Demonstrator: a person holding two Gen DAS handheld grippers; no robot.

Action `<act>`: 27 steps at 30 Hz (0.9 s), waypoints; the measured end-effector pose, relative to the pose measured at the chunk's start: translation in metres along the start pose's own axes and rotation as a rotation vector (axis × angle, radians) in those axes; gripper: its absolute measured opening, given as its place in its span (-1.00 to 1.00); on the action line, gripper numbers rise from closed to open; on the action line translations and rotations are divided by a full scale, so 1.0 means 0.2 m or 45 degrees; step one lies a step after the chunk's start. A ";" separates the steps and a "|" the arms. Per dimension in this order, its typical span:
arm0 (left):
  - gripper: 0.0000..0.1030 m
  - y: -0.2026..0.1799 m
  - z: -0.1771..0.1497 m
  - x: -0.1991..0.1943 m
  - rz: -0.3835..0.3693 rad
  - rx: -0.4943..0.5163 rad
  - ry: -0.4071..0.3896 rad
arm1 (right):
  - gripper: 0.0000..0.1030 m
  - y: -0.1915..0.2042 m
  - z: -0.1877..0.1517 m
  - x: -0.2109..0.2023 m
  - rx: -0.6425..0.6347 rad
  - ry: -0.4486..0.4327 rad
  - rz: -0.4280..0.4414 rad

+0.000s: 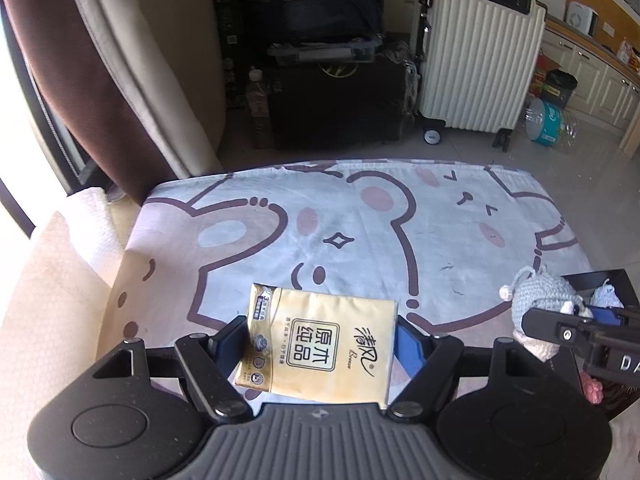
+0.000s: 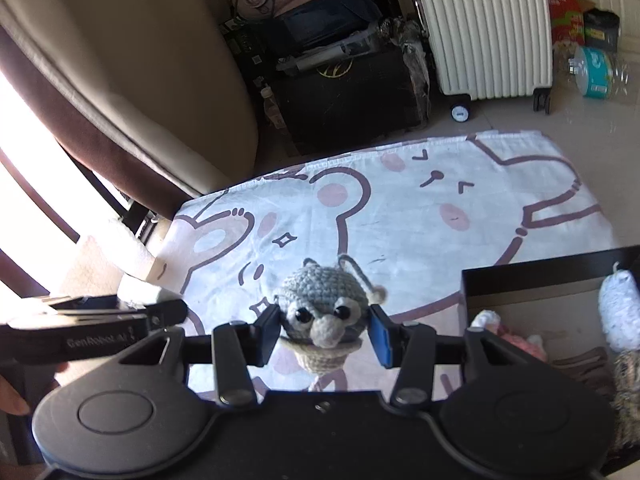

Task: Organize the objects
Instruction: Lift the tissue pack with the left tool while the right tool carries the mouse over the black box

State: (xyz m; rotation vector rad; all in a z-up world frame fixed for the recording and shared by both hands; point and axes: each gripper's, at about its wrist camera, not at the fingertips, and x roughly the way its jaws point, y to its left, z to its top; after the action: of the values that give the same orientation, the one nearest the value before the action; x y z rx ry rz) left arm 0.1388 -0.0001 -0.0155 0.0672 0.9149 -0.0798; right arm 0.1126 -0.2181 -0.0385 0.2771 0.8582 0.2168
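Observation:
My left gripper (image 1: 320, 340) is shut on a yellow tissue pack (image 1: 320, 344), held flat above the cartoon-print cloth (image 1: 360, 220). My right gripper (image 2: 324, 330) is shut on a grey crocheted animal toy (image 2: 324, 300), its face turned toward the camera, also lifted above the cloth (image 2: 440, 200). In the left wrist view the same crocheted toy (image 1: 540, 296) and the right gripper's fingers (image 1: 560, 332) show at the right edge. The left gripper's arm (image 2: 100, 328) crosses the left side of the right wrist view.
A black box (image 2: 540, 276) with knitted items inside sits at the cloth's right; it shows as a dark box (image 1: 604, 280) in the left view. A paper towel roll (image 1: 92, 224) stands at the left. Beyond the table: a white suitcase (image 1: 476, 52), dark cases, a curtain.

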 end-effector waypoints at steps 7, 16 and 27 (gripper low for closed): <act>0.47 -0.01 -0.02 -0.12 0.036 -0.067 -0.036 | -0.06 0.05 -0.01 -0.09 -0.077 -0.032 -0.036; 0.47 -0.10 -0.03 -0.22 0.060 -0.095 -0.074 | -0.06 0.07 -0.02 -0.20 -0.154 -0.079 -0.091; 0.47 -0.26 -0.08 -0.24 0.034 -0.144 -0.086 | -0.06 -0.03 -0.01 -0.30 -0.143 -0.104 -0.082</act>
State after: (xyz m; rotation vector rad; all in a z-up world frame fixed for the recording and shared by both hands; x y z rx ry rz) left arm 0.0927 -0.0479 0.0120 -0.0279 0.8495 -0.0055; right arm 0.0737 -0.2405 0.0004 0.1526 0.7698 0.1918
